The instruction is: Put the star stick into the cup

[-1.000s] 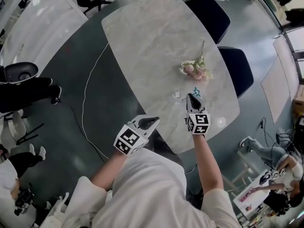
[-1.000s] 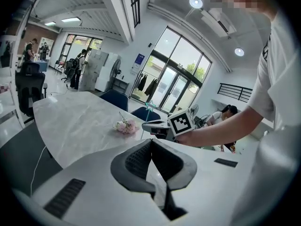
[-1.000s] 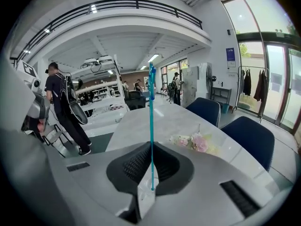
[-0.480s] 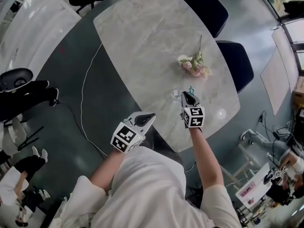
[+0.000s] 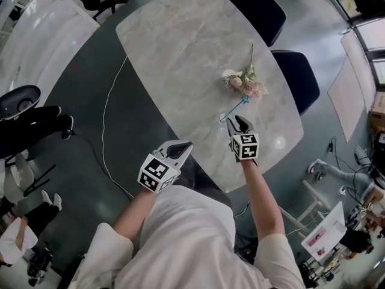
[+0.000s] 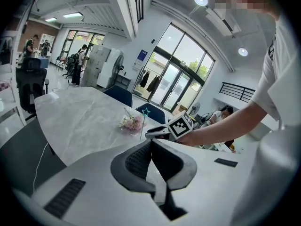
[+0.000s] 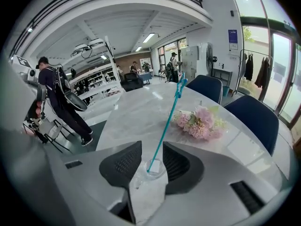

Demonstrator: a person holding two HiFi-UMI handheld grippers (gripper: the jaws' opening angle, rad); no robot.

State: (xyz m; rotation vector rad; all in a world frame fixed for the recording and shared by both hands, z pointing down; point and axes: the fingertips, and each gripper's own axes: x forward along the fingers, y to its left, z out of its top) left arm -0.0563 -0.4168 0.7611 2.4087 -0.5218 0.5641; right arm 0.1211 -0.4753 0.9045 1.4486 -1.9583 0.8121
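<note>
A teal star stick [image 7: 165, 126] stands slanted in a small clear cup [image 7: 154, 166] on the marble table [image 5: 180, 47]. Its star [image 5: 245, 99] leans toward the pink flower bunch [image 5: 243, 84]. My right gripper [image 7: 151, 146] sits just behind the cup. Its jaws are opening on either side of the stick, and the pads do not press on it. In the head view the cup [image 5: 224, 118] is just left of the right gripper [image 5: 240, 123]. My left gripper [image 5: 185, 144] hovers off the table's near edge, shut with nothing in it.
Two dark blue chairs [image 5: 258, 14] [image 5: 298, 83] stand along the table's far right side. A white cable [image 5: 108, 113] runs over the floor to the left. Several people stand beyond the table's left end [image 7: 59, 95].
The right gripper's jaws have spread and let go of the stick, which now leans in the cup with its star farther from the gripper. The left gripper has barely moved.
</note>
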